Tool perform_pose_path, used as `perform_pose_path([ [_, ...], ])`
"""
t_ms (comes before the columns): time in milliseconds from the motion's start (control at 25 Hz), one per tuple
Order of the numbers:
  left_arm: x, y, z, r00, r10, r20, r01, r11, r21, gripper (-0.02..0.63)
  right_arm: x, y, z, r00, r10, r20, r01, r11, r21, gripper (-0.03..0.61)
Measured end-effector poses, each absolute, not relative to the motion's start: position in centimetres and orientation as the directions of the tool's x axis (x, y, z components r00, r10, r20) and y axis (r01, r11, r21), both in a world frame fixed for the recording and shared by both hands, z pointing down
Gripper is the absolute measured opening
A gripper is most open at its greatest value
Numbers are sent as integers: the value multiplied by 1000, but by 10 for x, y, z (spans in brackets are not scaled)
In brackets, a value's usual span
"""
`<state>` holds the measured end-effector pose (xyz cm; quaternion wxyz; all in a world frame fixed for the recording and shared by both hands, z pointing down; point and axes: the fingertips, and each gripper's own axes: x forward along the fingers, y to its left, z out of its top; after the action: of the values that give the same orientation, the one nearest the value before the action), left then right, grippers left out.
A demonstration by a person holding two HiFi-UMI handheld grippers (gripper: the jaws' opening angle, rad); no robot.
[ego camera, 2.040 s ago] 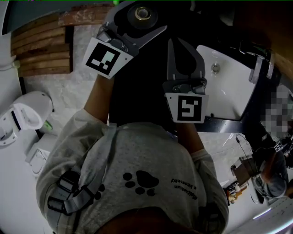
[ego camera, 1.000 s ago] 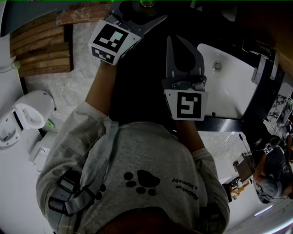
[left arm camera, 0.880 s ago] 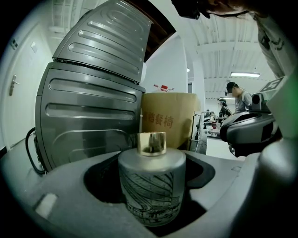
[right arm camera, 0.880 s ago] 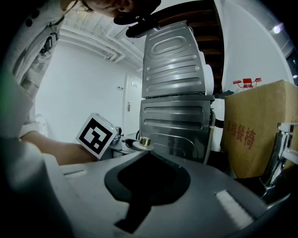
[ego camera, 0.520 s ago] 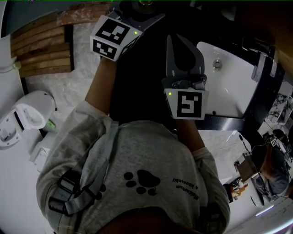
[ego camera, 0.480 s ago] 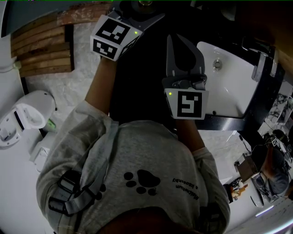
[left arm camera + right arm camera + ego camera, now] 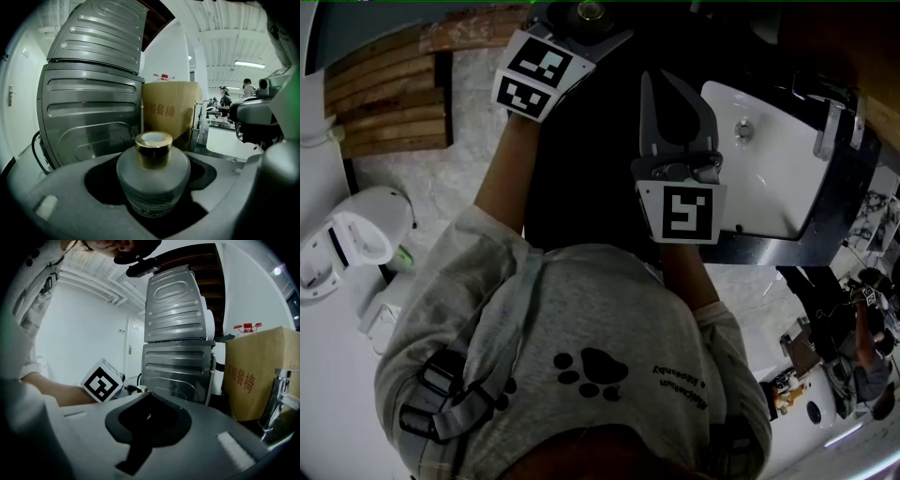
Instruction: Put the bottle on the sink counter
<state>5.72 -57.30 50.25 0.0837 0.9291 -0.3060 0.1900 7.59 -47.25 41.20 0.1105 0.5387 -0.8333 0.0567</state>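
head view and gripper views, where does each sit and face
Head view: on the person's head, steeply down onto shirt, forearms, left tongs, right tongs, sink.
Left gripper view: on left tongs, along jaws clamping the bottle.
Right gripper view: on right tongs, along shut jaws; left forearm shows.
Gripper views share the metal appliance and cardboard box.

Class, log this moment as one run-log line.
left claw: grips bottle | right claw: shut, empty | sink: bottle not yet there

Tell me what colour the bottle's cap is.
Gold; the cap shows best in the left gripper view.
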Motion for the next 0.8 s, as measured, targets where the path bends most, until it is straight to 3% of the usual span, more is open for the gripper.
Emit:
perform_pose_path([
  [800,20,-529,508,676,-574,462,-677,-732,81,407,78,-421,385,-383,-898,218,-906,411,100,3],
])
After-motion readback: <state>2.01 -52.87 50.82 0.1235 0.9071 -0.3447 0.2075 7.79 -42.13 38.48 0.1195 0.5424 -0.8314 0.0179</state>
